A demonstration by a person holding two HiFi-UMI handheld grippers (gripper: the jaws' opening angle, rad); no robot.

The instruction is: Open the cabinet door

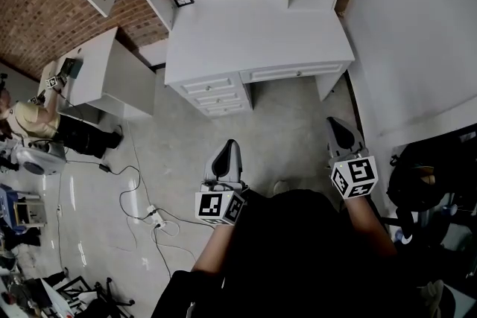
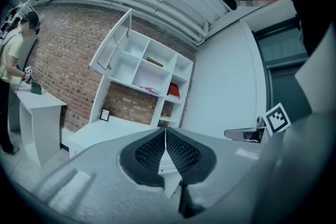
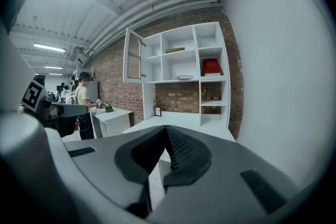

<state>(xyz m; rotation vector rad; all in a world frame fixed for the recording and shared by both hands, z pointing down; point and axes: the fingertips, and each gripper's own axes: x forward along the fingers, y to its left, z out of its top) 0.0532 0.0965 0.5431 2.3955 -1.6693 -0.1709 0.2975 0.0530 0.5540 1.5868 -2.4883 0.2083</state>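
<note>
Closed left gripper (image 1: 230,146) and right gripper (image 1: 335,123) face desk (image 1: 253,26) beneath cabinet door (image 3: 134,55).

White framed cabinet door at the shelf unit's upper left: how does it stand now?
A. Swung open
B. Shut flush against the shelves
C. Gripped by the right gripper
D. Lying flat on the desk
A: the white framed cabinet door stands swung out from the white shelf unit, leaving its compartment exposed.
</note>
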